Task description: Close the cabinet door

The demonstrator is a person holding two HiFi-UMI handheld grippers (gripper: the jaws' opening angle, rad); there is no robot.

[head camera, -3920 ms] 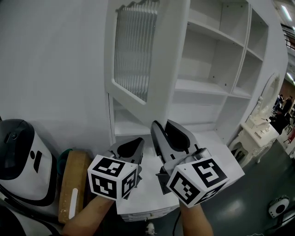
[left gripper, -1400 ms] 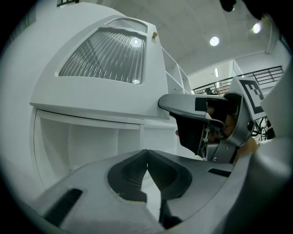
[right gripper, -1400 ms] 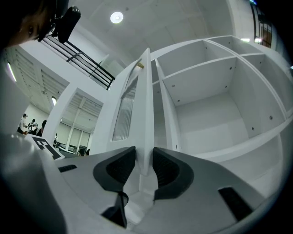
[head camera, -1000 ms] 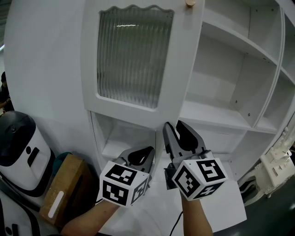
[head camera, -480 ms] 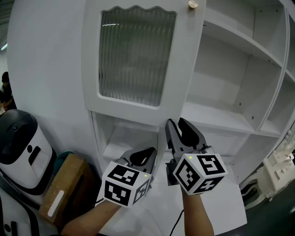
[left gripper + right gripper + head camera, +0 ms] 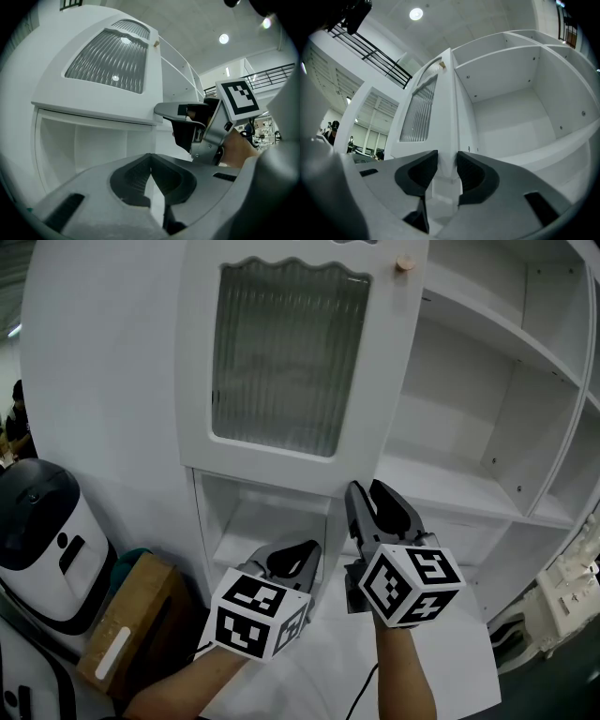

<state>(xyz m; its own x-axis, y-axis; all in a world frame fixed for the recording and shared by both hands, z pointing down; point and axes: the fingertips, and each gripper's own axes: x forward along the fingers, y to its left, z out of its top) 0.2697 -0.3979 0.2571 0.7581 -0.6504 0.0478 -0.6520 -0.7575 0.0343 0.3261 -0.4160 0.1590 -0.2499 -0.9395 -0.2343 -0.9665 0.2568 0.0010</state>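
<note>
The white cabinet door (image 6: 281, 362) with a ribbed glass pane stands part open, its small round knob (image 6: 404, 263) at the top right corner. My right gripper (image 6: 370, 495) is at the door's lower right corner. In the right gripper view the door's edge (image 6: 449, 117) fills the gap of my right gripper (image 6: 446, 157), both jaws against it. My left gripper (image 6: 298, 554) hangs lower and to the left, shut on nothing, below the door's bottom rail. In the left gripper view my left gripper (image 6: 150, 157) points at the open compartment under the door (image 6: 108, 61).
Open white shelves (image 6: 469, 484) fill the cabinet to the right of the door. A white and black appliance (image 6: 42, 540) and a brown wooden box (image 6: 122, 629) stand at the lower left. White ornate furniture (image 6: 572, 587) sits at the lower right.
The door has swung from edge-on towards the shelves and now faces me more squarely. My right gripper has moved a little to the right with its edge. The left gripper has barely shifted.
</note>
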